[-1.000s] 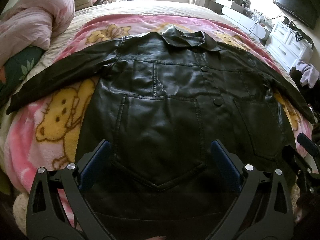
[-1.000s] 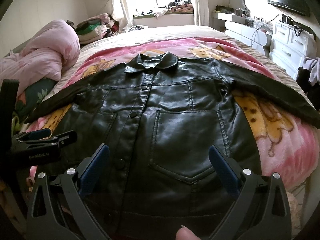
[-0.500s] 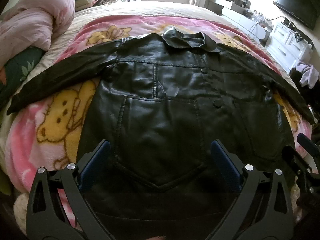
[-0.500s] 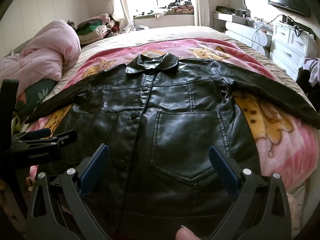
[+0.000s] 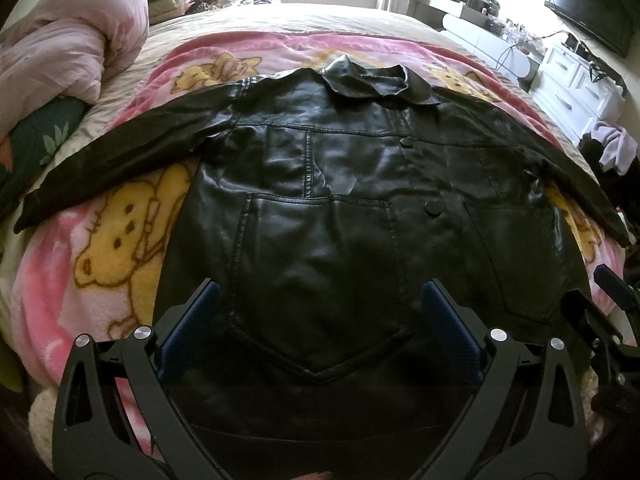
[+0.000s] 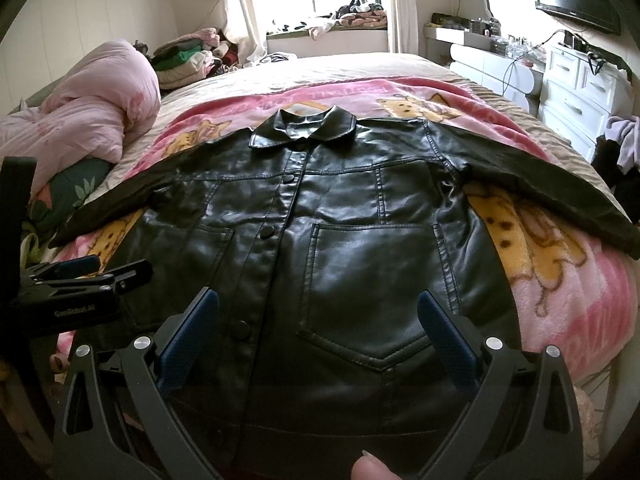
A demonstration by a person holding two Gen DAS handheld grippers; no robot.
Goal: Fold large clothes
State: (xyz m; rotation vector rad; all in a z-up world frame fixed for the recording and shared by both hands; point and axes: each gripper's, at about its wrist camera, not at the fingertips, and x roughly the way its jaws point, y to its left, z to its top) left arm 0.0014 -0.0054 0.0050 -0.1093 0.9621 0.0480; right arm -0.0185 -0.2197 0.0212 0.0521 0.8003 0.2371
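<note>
- The left gripper (image 5: 320, 320) and right gripper (image 6: 318, 322) both hovered with fingers spread wide, grasping nothing, above the hem of the black leather jacket (image 6: 320, 240).
- The jacket lay flat, face up and buttoned on the pink cartoon blanket (image 6: 560, 300), both sleeves (image 5: 120, 160) stretched outward; no fold looked started, so every fold seemed left to do.
- A rolled pink duvet (image 6: 88, 112) sat near the left sleeve, clear of the jacket's body.
</note>
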